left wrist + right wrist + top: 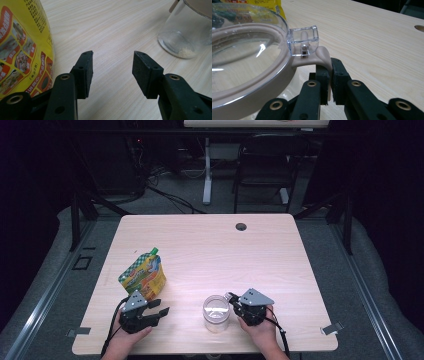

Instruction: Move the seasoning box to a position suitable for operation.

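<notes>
A clear glass jar (216, 312) with a beige-rimmed clear lid (244, 62) stands near the table's front edge. A little pale powder lies at the bottom of the jar (185, 32). My right gripper (233, 301) is at the jar's right side. In the right gripper view, the right gripper (330, 75) is shut on the lid's beige tab (322, 56), just below the clear clasp (303, 40). A yellow spouted pouch (143, 275) with a green cap lies to the left. My left gripper (159, 307) stands open beside the pouch (22, 45). Nothing is between the jaws of the left gripper (112, 72).
The light wooden table (210, 245) has a round cable hole (241, 226) near its far edge. Behind the table stand a dark chair (265, 165) and a white desk leg (207, 170) on a grey floor with cables.
</notes>
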